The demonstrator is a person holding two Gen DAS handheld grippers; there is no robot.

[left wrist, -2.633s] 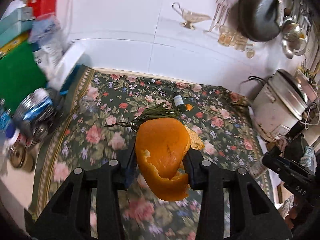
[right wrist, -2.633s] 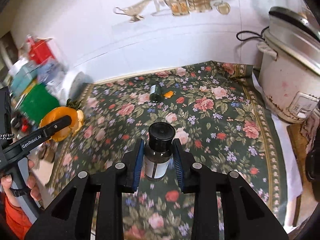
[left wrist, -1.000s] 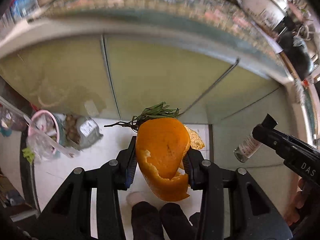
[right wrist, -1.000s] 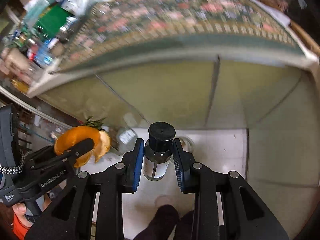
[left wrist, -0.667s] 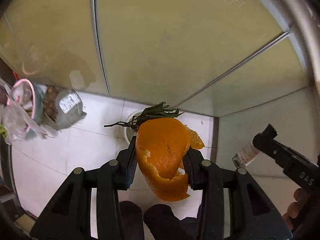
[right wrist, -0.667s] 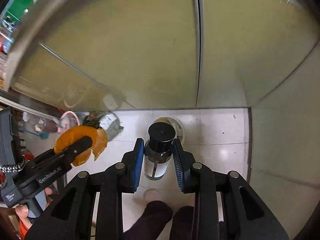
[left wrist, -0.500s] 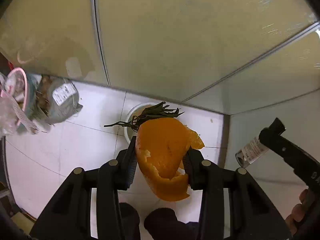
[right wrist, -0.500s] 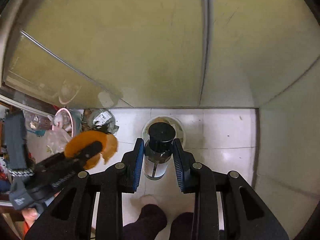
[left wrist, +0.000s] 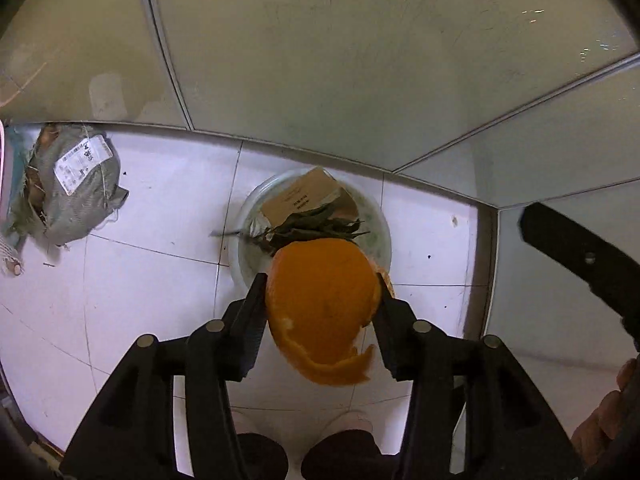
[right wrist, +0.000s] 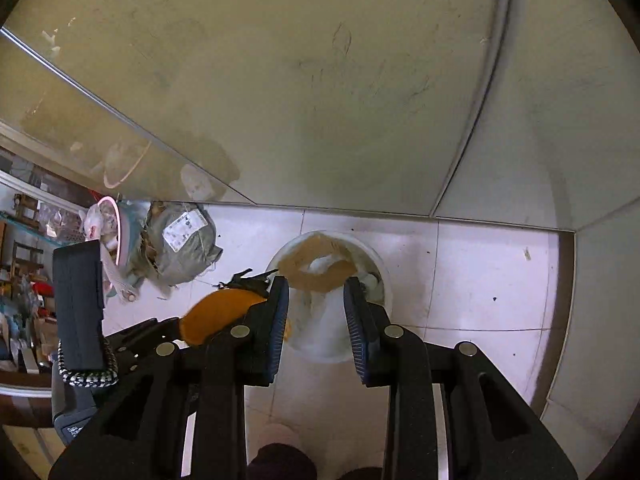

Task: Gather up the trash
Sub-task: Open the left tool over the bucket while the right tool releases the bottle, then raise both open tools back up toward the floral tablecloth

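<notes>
A white round bin stands on the tiled floor with brown cardboard inside it. My left gripper points down just over the bin. Its jaws are opening, and the orange peel with a green leafy stem still sits between the pads, touching both. My right gripper hangs over the same bin, jaws a little apart. No bottle shows between its fingers, only a pale blur over the bin's mouth. The left gripper and the peel show at the left of the right wrist view.
A grey sack with a white label lies on the floor left of the bin, beside a pink-rimmed basket. Pale cabinet fronts rise right behind the bin. The person's feet stand below the grippers.
Both grippers have sunk from the flowered table's edge to just above the floor bin. The small dark-capped bottle has left the right fingers. The left pads stand slightly wider around the peel.
</notes>
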